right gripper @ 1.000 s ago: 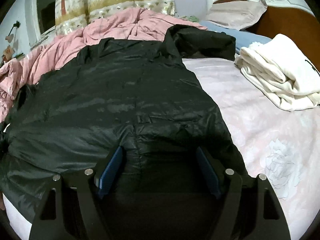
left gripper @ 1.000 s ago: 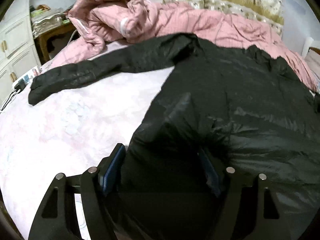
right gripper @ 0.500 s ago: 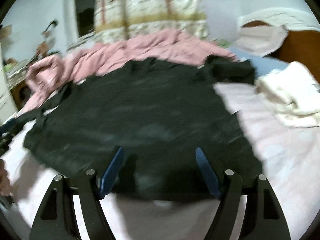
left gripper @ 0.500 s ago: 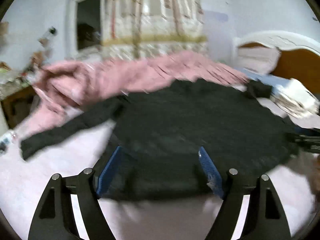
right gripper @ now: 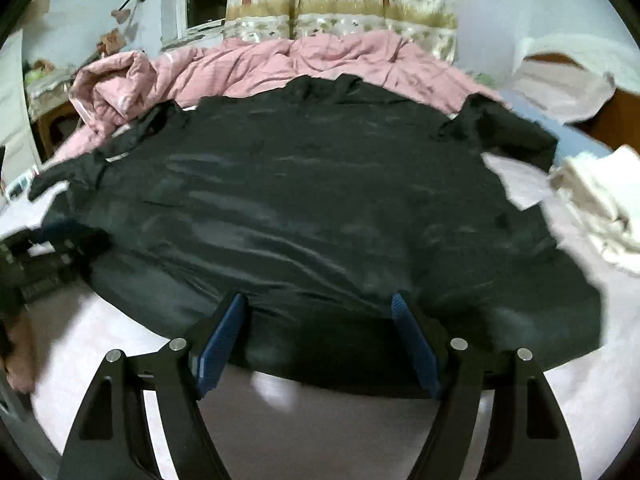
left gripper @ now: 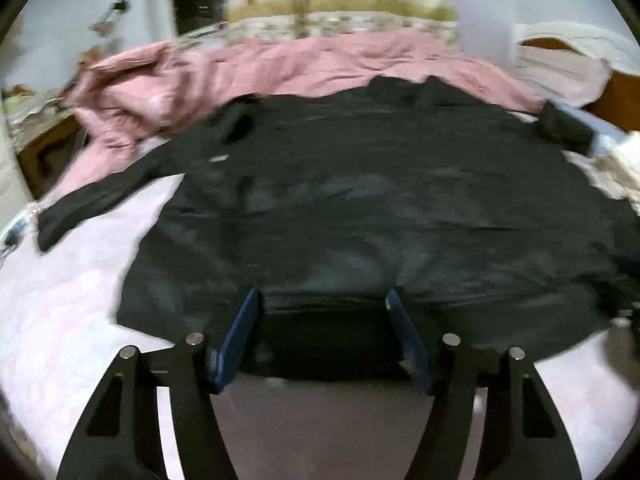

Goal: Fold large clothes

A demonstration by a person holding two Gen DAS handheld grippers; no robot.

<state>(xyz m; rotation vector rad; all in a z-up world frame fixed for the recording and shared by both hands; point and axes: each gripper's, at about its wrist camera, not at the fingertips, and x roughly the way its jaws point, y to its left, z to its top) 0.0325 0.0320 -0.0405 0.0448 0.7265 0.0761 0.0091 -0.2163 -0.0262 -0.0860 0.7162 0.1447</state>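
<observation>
Currently, black jacket (left gripper: pixel 360 200) lay spread flat on pink bedsheet (left gripper: pixel 72 300), near hem between the wide-open, empty fingers of left gripper (left gripper: pixel 322 334) and right gripper (right gripper: pixel 320 336).

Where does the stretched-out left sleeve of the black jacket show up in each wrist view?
Left wrist: the sleeve runs to the left edge at mid-height, over the pale sheet.
Right wrist: the sleeve is foreshortened at the far left, above the left gripper.
Shared landmark: the crumpled pink quilt behind the black jacket.
</observation>
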